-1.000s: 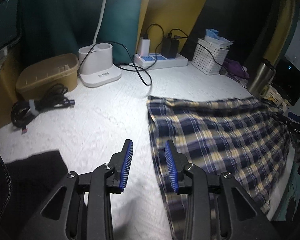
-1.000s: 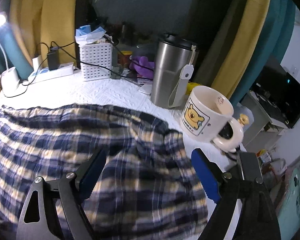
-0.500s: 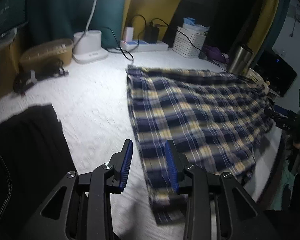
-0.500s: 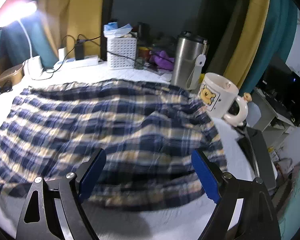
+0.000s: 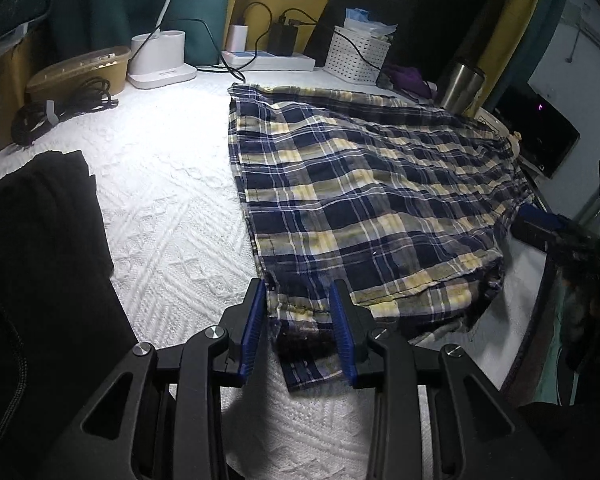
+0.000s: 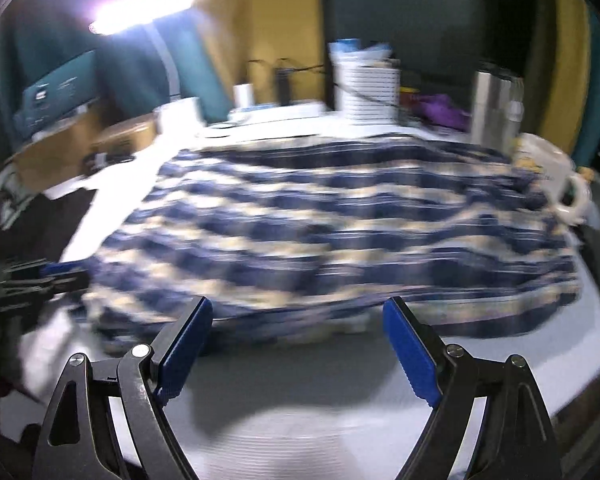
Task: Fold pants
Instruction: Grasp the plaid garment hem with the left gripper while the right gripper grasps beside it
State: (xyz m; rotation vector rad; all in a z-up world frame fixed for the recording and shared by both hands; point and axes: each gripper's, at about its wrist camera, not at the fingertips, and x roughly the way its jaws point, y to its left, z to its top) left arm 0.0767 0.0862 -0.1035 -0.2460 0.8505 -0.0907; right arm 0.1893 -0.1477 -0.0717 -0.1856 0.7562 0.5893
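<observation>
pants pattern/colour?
Plaid: navy, pale yellow and white checks on the pants. Sharpest in the left wrist view.

Soft plaid cloth pants (image 5: 364, 196) lie on a white, rough-textured woven cover (image 5: 171, 216).

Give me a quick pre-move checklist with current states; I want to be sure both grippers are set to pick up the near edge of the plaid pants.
1. Left gripper astride the near corner of the plaid pants: ok.
2. Left pads pressing the cloth: not ok, gaps show on both sides.
3. Right gripper open wide: ok.
4. Right gripper over the pants edge: not ok, the edge lies just beyond its tips.
5. Pants spread flat on the white cover: ok, mild wrinkles only.
6. Mug clear of the pants: cannot tell, the right view is blurred.
</observation>
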